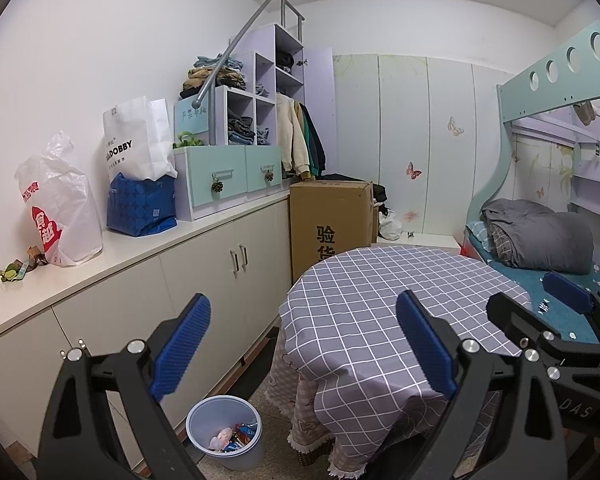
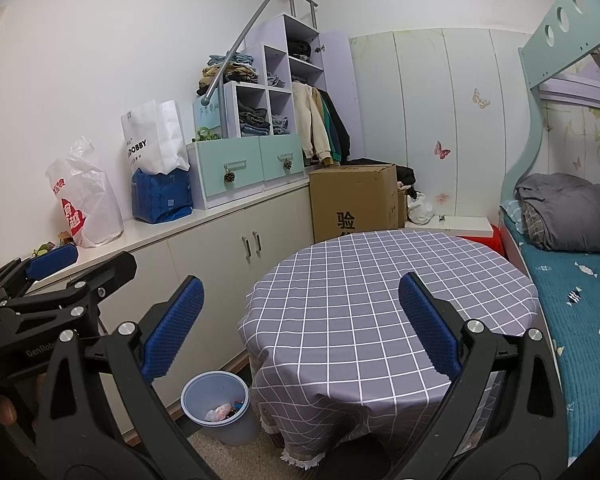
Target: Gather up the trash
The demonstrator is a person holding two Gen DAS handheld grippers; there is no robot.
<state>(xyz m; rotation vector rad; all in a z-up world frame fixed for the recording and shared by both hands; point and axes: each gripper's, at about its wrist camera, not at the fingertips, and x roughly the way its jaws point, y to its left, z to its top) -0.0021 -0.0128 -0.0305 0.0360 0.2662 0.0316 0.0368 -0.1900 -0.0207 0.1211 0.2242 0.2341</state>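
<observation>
Both grippers, left and right, hang with jaws wide apart and empty over the near edge of the checked table. Its cloth looks bare. Below, the bin on the floor already holds wrappers (so some collecting seems done). Out on the counter, small scraps lie beside a plastic bag; those look like what remains, though they are too small to identify.
</observation>
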